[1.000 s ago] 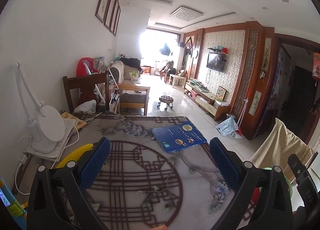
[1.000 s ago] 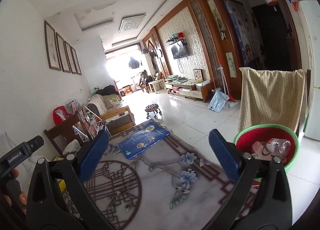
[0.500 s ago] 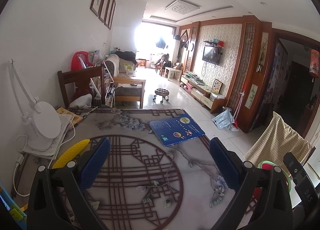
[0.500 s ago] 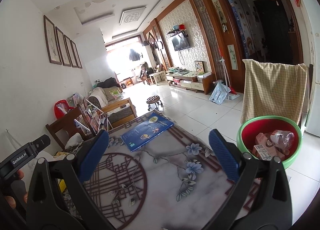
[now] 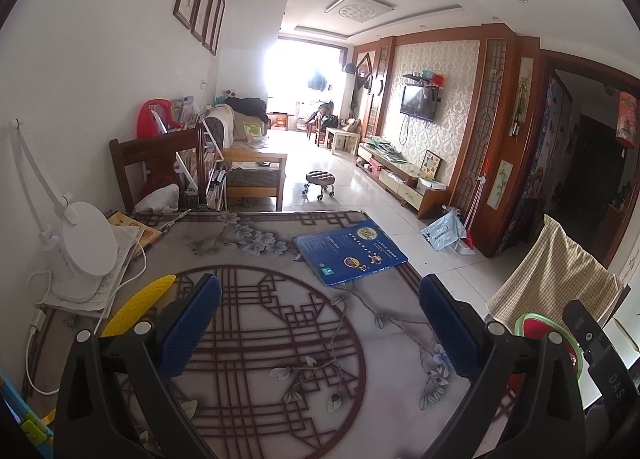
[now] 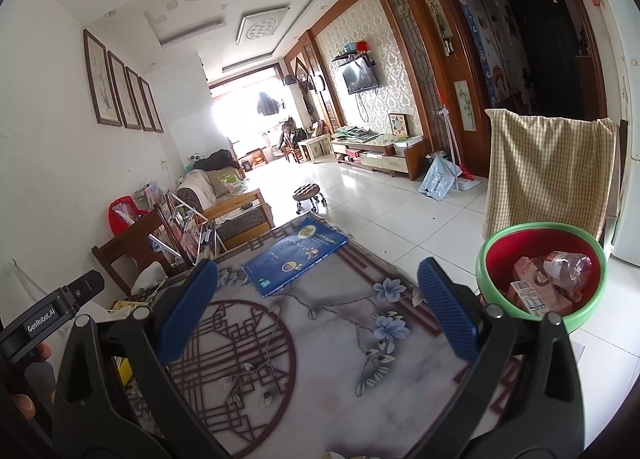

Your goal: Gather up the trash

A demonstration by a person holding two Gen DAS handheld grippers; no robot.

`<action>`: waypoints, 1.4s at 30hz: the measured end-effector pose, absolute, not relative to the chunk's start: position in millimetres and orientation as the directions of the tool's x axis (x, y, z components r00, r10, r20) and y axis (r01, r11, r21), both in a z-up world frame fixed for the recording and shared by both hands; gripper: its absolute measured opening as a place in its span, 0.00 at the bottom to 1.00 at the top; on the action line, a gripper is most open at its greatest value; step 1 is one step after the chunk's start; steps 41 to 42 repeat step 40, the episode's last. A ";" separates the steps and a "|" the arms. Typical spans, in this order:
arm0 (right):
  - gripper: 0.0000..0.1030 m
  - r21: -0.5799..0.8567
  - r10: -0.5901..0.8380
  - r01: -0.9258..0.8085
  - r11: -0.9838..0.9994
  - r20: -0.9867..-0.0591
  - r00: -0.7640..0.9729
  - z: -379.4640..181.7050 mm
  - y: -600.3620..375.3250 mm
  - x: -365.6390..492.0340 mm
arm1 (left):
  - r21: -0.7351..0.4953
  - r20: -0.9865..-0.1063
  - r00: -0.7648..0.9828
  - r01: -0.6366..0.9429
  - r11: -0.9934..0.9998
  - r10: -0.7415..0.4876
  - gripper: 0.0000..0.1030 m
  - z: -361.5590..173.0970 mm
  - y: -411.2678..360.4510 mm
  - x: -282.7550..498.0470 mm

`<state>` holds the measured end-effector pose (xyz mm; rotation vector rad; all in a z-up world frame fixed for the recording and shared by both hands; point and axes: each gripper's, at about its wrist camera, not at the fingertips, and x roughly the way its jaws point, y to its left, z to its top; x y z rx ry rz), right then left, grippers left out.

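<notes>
Blue pads: ribbed blue fingertips on the left gripper stand wide apart, nothing between them.
Right gripper: same blue pads, spread just as wide, empty.
Under the fingers: patterned table, bare in the middle; both grippers hover above it.
Basin: green rim, red inside, off the table's right edge and lower, just right of the right gripper's outer finger.
Trash: pink carton, a second small box and a crumpled clear bottle already lie inside the basin.
Loose trash on table: none I can make out. A blue book lies flat ahead, long axis angled away to the right; a yellow ridged thing lies near the left finger, beside a white lamp. Whether either counts as trash, cannot tell.
Nearer hand: right for the basin, left for the yellow thing.
View difference: right view looks into the basin; left view catches only a sliver of rim, but alone shows the lamp and yellow thing.
</notes>
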<state>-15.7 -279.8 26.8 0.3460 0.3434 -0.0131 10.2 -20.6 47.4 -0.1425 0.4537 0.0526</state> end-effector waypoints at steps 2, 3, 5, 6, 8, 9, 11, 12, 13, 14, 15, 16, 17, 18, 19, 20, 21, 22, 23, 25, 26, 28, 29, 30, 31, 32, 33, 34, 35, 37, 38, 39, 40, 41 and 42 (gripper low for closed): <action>0.96 0.328 0.046 0.071 0.942 -0.335 0.941 26.6 -279.7 -14.7 | -0.127 -0.440 0.898 -0.081 0.989 0.017 0.92 47.4 -20.8 10.9; 0.96 0.327 0.044 0.072 0.942 -0.336 0.941 26.5 -279.8 -14.9 | -0.127 -0.440 0.898 -0.080 0.989 0.016 0.92 47.2 -21.0 10.9; 0.96 0.322 0.044 0.072 0.944 -0.340 0.939 25.7 -279.0 -14.1 | -0.127 -0.441 0.897 -0.081 0.989 0.017 0.92 46.2 -20.9 11.1; 0.96 0.320 0.044 0.072 0.945 -0.342 0.939 24.7 -279.2 -14.1 | -0.129 -0.441 0.897 -0.081 0.988 0.016 0.92 45.2 -21.4 11.0; 0.96 0.311 0.045 0.070 0.948 -0.348 0.936 23.1 -278.1 -13.4 | -0.129 -0.445 0.895 -0.079 0.989 0.013 0.92 45.2 -21.4 11.6; 0.96 0.308 0.045 0.069 0.949 -0.350 0.936 22.3 -277.7 -12.9 | -0.128 -0.447 0.894 -0.079 0.989 0.013 0.92 44.7 -21.1 12.7; 0.96 0.303 0.046 0.069 0.951 -0.355 0.934 21.1 -277.3 -12.0 | -0.128 -0.450 0.893 -0.077 0.989 0.012 0.92 43.2 -21.7 13.5; 0.96 0.301 0.046 0.068 0.951 -0.358 0.933 20.3 -277.0 -11.5 | -0.127 -0.451 0.892 -0.077 0.989 0.011 0.92 42.6 -21.9 13.6; 0.96 0.300 0.047 0.068 0.952 -0.360 0.932 19.6 -276.8 -11.2 | -0.127 -0.451 0.892 -0.077 0.989 0.011 0.92 42.5 -22.0 13.7; 0.96 0.299 0.047 0.068 0.952 -0.363 0.931 18.7 -276.7 -10.7 | -0.127 -0.450 0.893 -0.078 0.989 0.013 0.92 43.4 -21.6 13.4; 0.96 0.298 0.048 0.069 0.952 -0.366 0.929 18.3 -276.8 -10.0 | -0.126 -0.452 0.892 -0.078 0.989 0.013 0.92 42.3 -22.1 13.5; 0.96 0.298 0.049 0.069 0.952 -0.369 0.928 17.6 -276.9 -9.5 | -0.127 -0.452 0.892 -0.079 0.989 0.013 0.92 42.4 -22.2 13.4; 0.96 0.297 0.049 0.068 0.952 -0.372 0.927 17.0 -277.1 -8.7 | -0.127 -0.452 0.892 -0.079 0.989 0.013 0.92 42.7 -22.2 13.4; 0.96 0.296 0.051 0.068 0.953 -0.375 0.926 16.0 -277.0 -8.0 | -0.128 -0.453 0.892 -0.079 0.989 0.013 0.92 42.7 -22.0 14.2; 0.96 0.295 0.051 0.068 0.953 -0.377 0.925 15.8 -277.1 -6.9 | -0.128 -0.455 0.891 -0.080 0.989 0.013 0.92 41.5 -22.3 14.5; 0.96 0.294 0.052 0.068 0.953 -0.381 0.923 14.8 -277.0 -5.9 | -0.128 -0.457 0.889 -0.080 0.989 0.012 0.92 40.2 -22.2 15.2; 0.96 0.294 0.053 0.067 0.954 -0.383 0.922 14.2 -276.9 -5.3 | -0.129 -0.459 0.888 -0.080 0.988 0.012 0.92 39.1 -22.4 15.6; 0.96 0.294 0.054 0.067 0.954 -0.387 0.920 13.3 -276.8 -4.6 | -0.129 -0.461 0.887 -0.080 0.988 0.012 0.92 37.8 -22.5 15.9; 0.96 0.294 0.057 0.067 0.953 -0.393 0.918 12.1 -276.8 -3.4 | -0.128 -0.463 0.886 -0.081 0.988 0.012 0.92 36.5 -22.7 16.2; 0.96 0.295 0.058 0.068 0.953 -0.399 0.915 9.5 -277.1 -2.0 | -0.129 -0.469 0.883 -0.081 0.988 0.012 0.92 34.4 -23.1 17.6; 0.96 0.295 0.059 0.069 0.953 -0.404 0.913 8.1 -277.1 -0.8 | -0.129 -0.472 0.882 -0.081 0.988 0.010 0.92 34.4 -22.2 19.5; 0.96 0.295 0.062 0.069 0.953 -0.413 0.908 5.6 -276.9 1.4 | -0.132 -0.479 0.878 -0.084 0.988 0.011 0.92 32.7 -21.6 21.5; 0.96 0.295 0.063 0.070 0.953 -0.419 0.906 4.0 -277.1 2.9 | -0.134 -0.481 0.876 -0.088 0.987 0.012 0.92 32.4 -20.9 22.4; 0.96 0.294 0.065 0.070 0.953 -0.424 0.904 2.4 -277.0 4.2 | -0.135 -0.484 0.875 -0.090 0.987 0.014 0.92 31.6 -20.3 23.3; 0.96 0.293 0.066 0.070 0.953 -0.430 0.901 0.4 -277.1 6.0 | -0.133 -0.488 0.873 -0.092 0.987 0.015 0.92 30.2 -20.3 24.7; 0.96 0.292 0.068 0.070 0.954 -0.437 0.897 -1.9 -277.3 8.2 | -0.128 -0.493 0.870 -0.094 0.987 0.019 0.92 28.9 -20.5 26.2; 0.96 0.290 0.071 0.070 0.954 -0.448 0.891 -5.4 -277.5 11.4 | -0.123 -0.497 0.867 -0.097 0.988 0.023 0.92 28.2 -20.5 27.5; 0.96 0.287 0.075 0.068 0.955 -0.460 0.884 -9.7 -277.6 15.8 | -0.114 -0.506 0.862 -0.110 0.987 0.037 0.92 25.6 -20.4 29.0; 0.96 0.285 0.078 0.067 0.956 -0.469 0.880 -12.8 -277.4 18.6 | -0.109 -0.513 0.857 -0.116 0.987 0.044 0.92 23.7 -19.9 30.4; 0.96 0.270 0.087 0.062 0.961 -0.508 0.857 -25.5 -276.5 30.5 | -0.100 -0.534 0.844 -0.129 0.987 0.056 0.92 18.6 -16.8 33.6; 0.96 0.259 0.095 0.055 0.964 -0.534 0.840 -35.0 -275.3 39.1 | -0.094 -0.547 0.834 -0.143 0.985 0.068 0.92 14.9 -14.7 34.2; 0.96 0.245 0.100 0.047 0.968 -0.557 0.824 -43.9 -274.0 46.8 | -0.091 -0.558 0.826 -0.156 0.984 0.079 0.92 12.2 -12.6 34.5; 0.96 0.231 0.105 0.039 0.972 -0.576 0.811 -52.9 -272.4 52.3 | -0.089 -0.571 0.815 -0.178 0.980 0.097 0.92 7.7 -9.0 33.7; 0.96 0.231 0.105 0.039 0.972 -0.576 0.811 -52.9 -272.4 52.3 | -0.089 -0.571 0.815 -0.178 0.980 0.097 0.92 7.7 -9.0 33.7; 0.96 0.231 0.105 0.039 0.972 -0.576 0.811 -52.9 -272.4 52.3 | -0.089 -0.571 0.815 -0.178 0.980 0.097 0.92 7.7 -9.0 33.7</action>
